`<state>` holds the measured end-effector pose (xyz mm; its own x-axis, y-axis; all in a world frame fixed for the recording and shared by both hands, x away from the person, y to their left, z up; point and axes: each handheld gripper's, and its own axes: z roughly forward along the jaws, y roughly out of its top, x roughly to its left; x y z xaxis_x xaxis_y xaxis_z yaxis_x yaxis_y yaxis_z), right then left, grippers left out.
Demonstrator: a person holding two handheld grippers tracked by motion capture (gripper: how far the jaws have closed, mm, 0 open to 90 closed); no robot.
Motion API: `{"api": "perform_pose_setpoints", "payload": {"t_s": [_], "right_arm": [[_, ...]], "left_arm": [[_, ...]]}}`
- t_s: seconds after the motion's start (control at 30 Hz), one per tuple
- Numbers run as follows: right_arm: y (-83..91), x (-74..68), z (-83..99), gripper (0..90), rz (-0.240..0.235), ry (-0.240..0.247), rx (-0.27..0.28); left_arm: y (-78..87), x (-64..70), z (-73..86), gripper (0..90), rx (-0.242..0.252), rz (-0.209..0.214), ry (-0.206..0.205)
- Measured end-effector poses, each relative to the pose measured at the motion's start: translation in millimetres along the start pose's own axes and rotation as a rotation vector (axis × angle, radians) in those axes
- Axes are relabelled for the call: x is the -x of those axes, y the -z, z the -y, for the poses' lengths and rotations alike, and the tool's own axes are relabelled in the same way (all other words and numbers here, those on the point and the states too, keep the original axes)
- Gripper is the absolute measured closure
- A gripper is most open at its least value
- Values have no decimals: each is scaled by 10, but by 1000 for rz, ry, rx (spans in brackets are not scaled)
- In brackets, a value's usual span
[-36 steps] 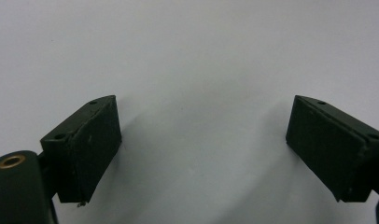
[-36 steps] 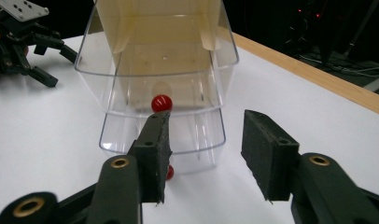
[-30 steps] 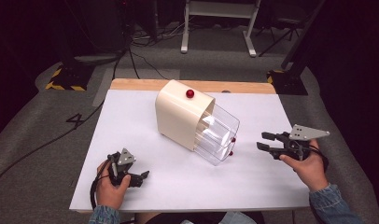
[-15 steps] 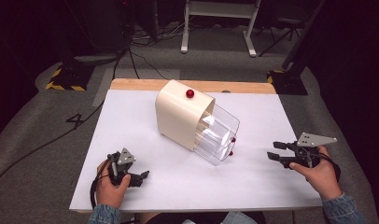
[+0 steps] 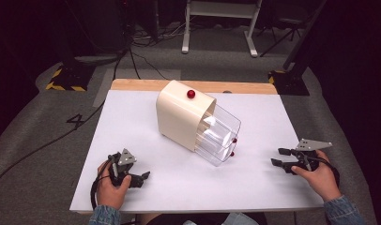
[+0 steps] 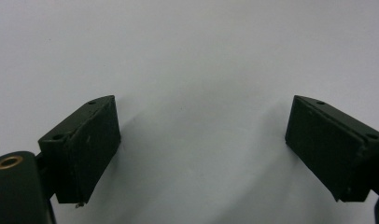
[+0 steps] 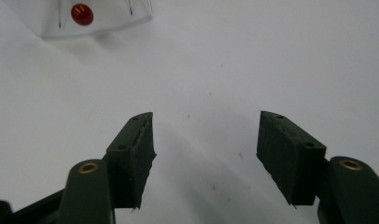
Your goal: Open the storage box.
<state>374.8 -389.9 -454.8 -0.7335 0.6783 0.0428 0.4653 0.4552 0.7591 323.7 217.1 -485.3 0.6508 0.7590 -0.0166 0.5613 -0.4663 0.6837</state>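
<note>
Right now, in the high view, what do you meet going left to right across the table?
Left claw → cream box → its clear plastic drawer → right claw.

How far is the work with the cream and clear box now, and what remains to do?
Nothing on the box looks finished: it lies at mid-table with its clear drawer partly out. Nothing is in hand; the left gripper and right gripper both rest open on the white table, apart from the box. Reaching and handling it probably remain.
</note>
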Motion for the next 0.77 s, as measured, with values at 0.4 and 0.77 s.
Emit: {"api": "perform_pose_setpoints", "payload": {"t_s": [0.4,0.77], "right_arm": [[-161,-75,200,237,19,66,-41],[-175,-74,202,175,48,51,-44]], "left_arm": [[1,2,1,105,0,0,1],[1,4,0,105,-3,-1,1]]}}
